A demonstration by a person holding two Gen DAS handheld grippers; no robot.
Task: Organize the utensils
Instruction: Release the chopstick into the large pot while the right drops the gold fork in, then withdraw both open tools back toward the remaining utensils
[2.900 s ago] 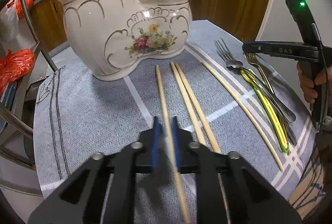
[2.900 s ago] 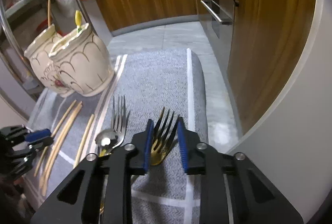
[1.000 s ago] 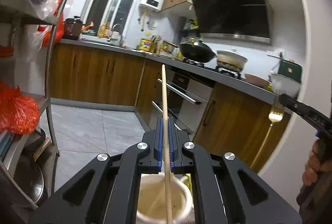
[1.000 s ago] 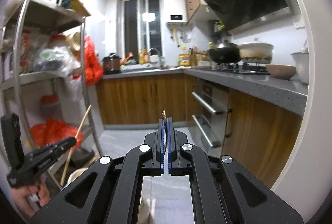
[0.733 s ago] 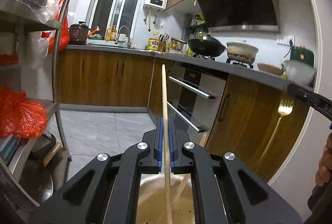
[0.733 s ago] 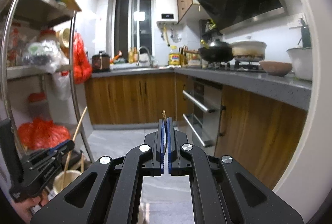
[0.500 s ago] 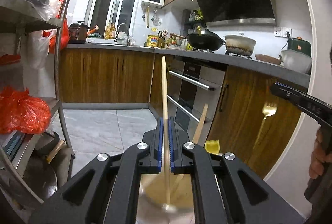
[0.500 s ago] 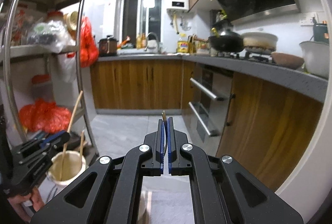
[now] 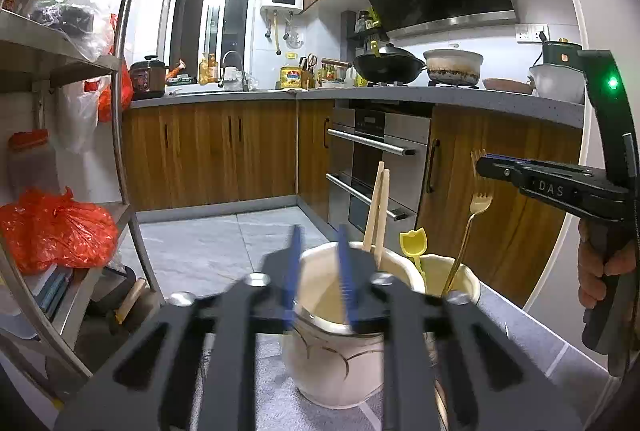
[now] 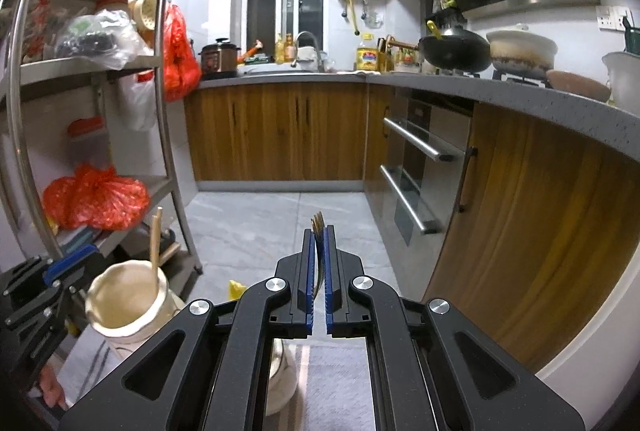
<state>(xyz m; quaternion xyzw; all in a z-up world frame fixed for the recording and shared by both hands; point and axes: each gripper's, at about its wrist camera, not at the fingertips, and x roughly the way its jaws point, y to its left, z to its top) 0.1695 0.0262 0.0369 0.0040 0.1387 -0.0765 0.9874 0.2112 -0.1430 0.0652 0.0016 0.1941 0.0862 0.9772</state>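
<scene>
A cream ceramic utensil holder (image 9: 340, 363) with two cups stands on the grey cloth. Two wooden chopsticks (image 9: 377, 211) stand in its near cup. A yellow spoon (image 9: 414, 245) and a gold fork (image 9: 472, 227) stand in its far cup. My left gripper (image 9: 318, 267) is open and empty just above the near cup. My right gripper (image 10: 319, 243) is slightly open around the gold fork's tines (image 10: 318, 221); it also shows in the left wrist view (image 9: 486, 163), above the far cup. The holder shows in the right wrist view (image 10: 128, 305) at lower left.
A metal shelf rack (image 9: 116, 135) with red bags stands left of the table. Wooden kitchen cabinets (image 9: 224, 151) and an oven (image 9: 376, 167) lie behind. The grey cloth (image 9: 532, 343) covers the table below both grippers.
My left gripper has opened and let go of the chopstick, which now stands in the near cup beside another. The fork has dropped lower into the far cup and my right jaws have parted slightly.
</scene>
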